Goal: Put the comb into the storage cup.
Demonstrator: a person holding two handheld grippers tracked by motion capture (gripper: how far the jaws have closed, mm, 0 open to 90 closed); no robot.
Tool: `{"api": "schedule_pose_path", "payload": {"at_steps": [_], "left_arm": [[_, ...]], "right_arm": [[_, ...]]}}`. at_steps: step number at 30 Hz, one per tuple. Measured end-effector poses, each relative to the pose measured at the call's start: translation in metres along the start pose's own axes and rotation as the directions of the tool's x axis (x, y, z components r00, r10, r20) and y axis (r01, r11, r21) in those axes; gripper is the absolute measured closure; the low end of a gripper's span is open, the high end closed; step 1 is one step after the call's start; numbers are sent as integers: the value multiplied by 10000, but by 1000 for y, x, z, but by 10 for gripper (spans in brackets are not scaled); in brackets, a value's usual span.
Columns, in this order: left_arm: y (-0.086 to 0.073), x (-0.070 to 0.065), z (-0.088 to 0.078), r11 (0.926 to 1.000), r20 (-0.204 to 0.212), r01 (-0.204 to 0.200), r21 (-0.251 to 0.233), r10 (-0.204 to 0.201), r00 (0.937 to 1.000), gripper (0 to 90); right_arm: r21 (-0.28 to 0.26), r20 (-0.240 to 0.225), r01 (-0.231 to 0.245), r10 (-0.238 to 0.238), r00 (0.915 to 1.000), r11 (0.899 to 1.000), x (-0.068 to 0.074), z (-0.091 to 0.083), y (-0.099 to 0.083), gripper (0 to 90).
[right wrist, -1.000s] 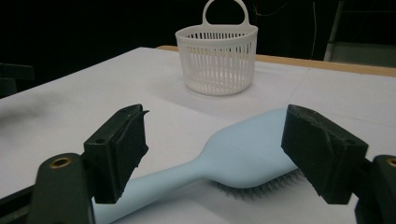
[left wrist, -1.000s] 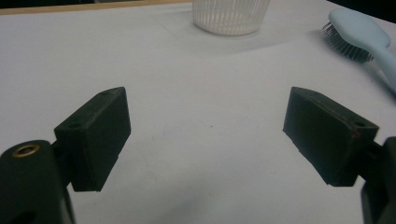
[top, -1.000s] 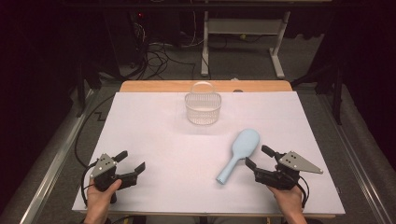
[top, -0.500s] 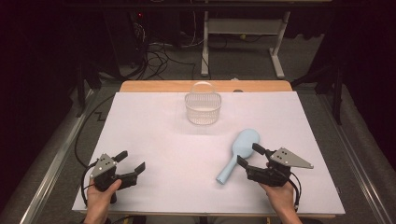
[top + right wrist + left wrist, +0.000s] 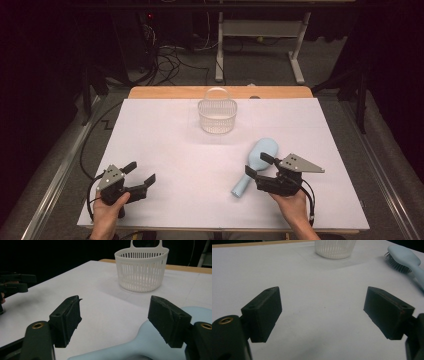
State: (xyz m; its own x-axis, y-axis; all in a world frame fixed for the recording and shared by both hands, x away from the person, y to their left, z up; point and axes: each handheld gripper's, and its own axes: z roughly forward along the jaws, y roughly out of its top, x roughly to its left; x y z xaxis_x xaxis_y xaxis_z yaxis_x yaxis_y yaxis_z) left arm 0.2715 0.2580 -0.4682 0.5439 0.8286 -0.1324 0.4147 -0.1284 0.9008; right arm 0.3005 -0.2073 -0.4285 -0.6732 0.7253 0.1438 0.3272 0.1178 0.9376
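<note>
Right gripper (image 5: 256, 165) straddles the brush (image 5: 254, 167), jaws spread and just narrowing, nothing pinched; a shallow bite could skid it. Left gripper (image 5: 141, 173) gapes empty.

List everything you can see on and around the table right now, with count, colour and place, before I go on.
hairbrush: 1, light blue, right half of the table, lying bristles down, head toward the basket, handle toward the person.
basket: 1, white slatted plastic with a handle loop, far middle of the table, upright.
table cover: 1, white, spread over the table.
table edge: 1, bare wood strip at the far side.
cables: several, dark, on the floor beyond the table.
desk frame: 1, pale grey legs, on the floor behind.
left tongs: 1, black, near left corner, jaws open, nothing between.
right tongs: 1, black, at the hairbrush's handle, jaws open on either side of it.
</note>
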Motion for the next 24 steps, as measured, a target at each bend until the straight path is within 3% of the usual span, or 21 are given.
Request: {"api": "schedule_pose_path", "payload": {"at_steps": [10,16,20,21,22,24], "left_arm": [[0,0,0,10000,-35,25,17,-25,10000,159],[0,0,0,10000,-37,15,20,-15,10000,159],[0,1,0,10000,-31,25,8,-25,10000,159],[0,1,0,10000,-31,25,8,-25,10000,159],[0,0,0,10000,-3,26,-1,-26,10000,159],[0,0,0,10000,6,3,-1,-3,10000,159]], "right_arm": [[65,-474,-109,112,9988,9999,3,10,9,278],[885,-512,150,-105,9986,9960,5,19,15,363],[1771,-859,292,-141,9962,9838,10,30,25,473],[1771,-859,292,-141,9962,9838,10,30,25,473],[2238,-1017,311,-84,9948,9741,11,35,29,538],[2707,-1024,420,-147,9946,9618,13,40,33,584]]}}
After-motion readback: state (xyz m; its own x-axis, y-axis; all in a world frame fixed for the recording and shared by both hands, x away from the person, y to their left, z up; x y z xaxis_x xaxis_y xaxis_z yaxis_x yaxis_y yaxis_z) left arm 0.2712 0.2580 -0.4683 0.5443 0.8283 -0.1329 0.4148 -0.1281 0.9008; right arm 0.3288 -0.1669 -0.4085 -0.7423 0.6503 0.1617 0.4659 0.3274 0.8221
